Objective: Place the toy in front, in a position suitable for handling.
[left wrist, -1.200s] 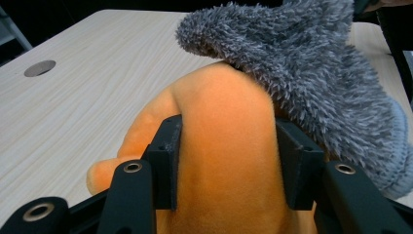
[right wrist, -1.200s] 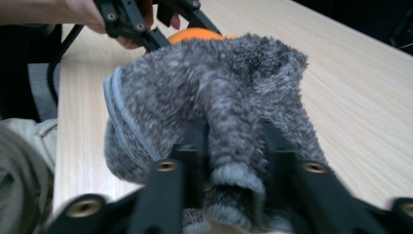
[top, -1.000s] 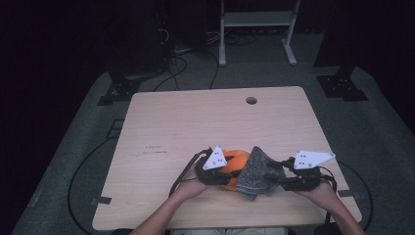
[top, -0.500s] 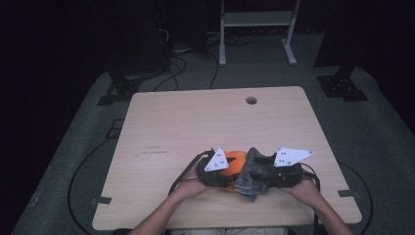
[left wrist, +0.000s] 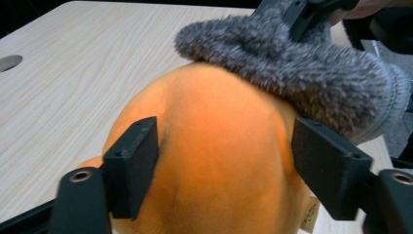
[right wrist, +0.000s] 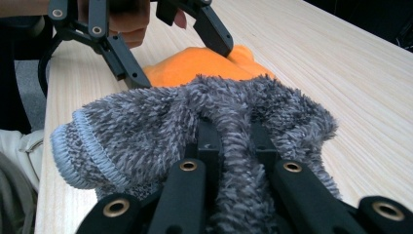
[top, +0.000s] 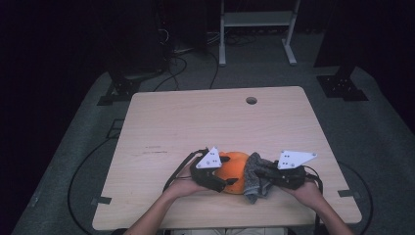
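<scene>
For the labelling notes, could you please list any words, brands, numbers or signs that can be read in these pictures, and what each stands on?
No text can be read in any of these pictures.
Faint dark marks on the table top: too small to read.
Small tag low on the orange plush toy: its print is blurred, unreadable.
White plates on the left gripper and right gripper: dots, no letters.

The plush toy (left wrist: 214, 161) is plain bright orange, with a small pale tag at its lower edge. The fuzzy sock (right wrist: 195, 117) is mottled dark and light grey, with a lighter blue-grey stitched cuff. The surface (top: 195, 122) is pale wood grain; each hand-held gripper has black jaws and a light grey three-cornered plate with dark dots.
</scene>
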Demonstrator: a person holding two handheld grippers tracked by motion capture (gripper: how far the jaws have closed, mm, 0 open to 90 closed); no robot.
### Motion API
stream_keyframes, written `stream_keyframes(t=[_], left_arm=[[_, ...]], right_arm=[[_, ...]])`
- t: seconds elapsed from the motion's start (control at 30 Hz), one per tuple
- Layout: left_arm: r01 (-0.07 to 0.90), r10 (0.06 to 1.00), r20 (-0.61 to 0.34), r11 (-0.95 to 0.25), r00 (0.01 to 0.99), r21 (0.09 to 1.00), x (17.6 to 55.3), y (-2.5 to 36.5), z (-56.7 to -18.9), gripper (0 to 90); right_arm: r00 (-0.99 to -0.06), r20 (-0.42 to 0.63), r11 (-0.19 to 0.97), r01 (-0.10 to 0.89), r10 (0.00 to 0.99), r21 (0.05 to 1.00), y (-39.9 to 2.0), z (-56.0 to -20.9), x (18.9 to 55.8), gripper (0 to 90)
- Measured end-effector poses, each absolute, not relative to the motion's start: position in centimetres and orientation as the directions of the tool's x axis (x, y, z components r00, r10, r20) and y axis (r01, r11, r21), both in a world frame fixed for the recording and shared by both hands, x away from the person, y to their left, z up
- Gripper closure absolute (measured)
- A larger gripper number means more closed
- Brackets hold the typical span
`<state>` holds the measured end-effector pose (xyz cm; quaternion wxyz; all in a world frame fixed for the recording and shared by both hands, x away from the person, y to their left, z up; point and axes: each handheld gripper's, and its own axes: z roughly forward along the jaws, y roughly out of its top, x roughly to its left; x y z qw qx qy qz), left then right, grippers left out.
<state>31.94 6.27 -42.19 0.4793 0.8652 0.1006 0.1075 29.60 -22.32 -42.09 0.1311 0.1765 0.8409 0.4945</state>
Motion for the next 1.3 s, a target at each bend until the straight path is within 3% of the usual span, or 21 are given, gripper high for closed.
stream_keyframes(t=[0.37, 0.7, 1.0, 1.07, 1.2, 1.3], left_arm=[[0.053, 0.296, 0.107, -0.486, 0.949, 0.872, 31.8, 6.6, -43.0, 32.8], [0.020, 0.262, 0.127, -0.494, 0.957, 0.869, 31.3, 6.4, -43.3, 39.0], [0.040, 0.259, 0.098, -0.479, 0.961, 0.877, 31.6, 6.9, -43.6, 39.7], [0.037, 0.262, 0.100, -0.472, 0.960, 0.881, 31.7, 7.0, -43.4, 37.5], [0.071, 0.311, 0.068, -0.414, 0.948, 0.907, 32.0, 7.6, -42.6, 19.4], [0.098, 0.336, 0.059, -0.432, 0.940, 0.897, 32.5, 8.1, -42.9, 31.2]], right_arm=[[-0.867, -0.017, 0.470, 0.253, 0.498, 0.845, -25.2, -43.6, 29.3, 80.8], [-0.905, -0.049, 0.430, 0.153, 0.423, 0.890, -22.5, -41.1, 30.0, 80.7], [-0.896, -0.011, 0.435, 0.205, 0.444, 0.877, -23.3, -42.4, 30.5, 80.9], [-0.890, -0.003, 0.436, 0.220, 0.456, 0.873, -24.0, -42.9, 30.3, 80.9], [-0.882, 0.013, 0.438, 0.246, 0.471, 0.865, -24.8, -43.5, 30.2, 80.9], [-0.874, 0.023, 0.444, 0.269, 0.485, 0.855, -25.3, -43.8, 30.3, 80.8]])
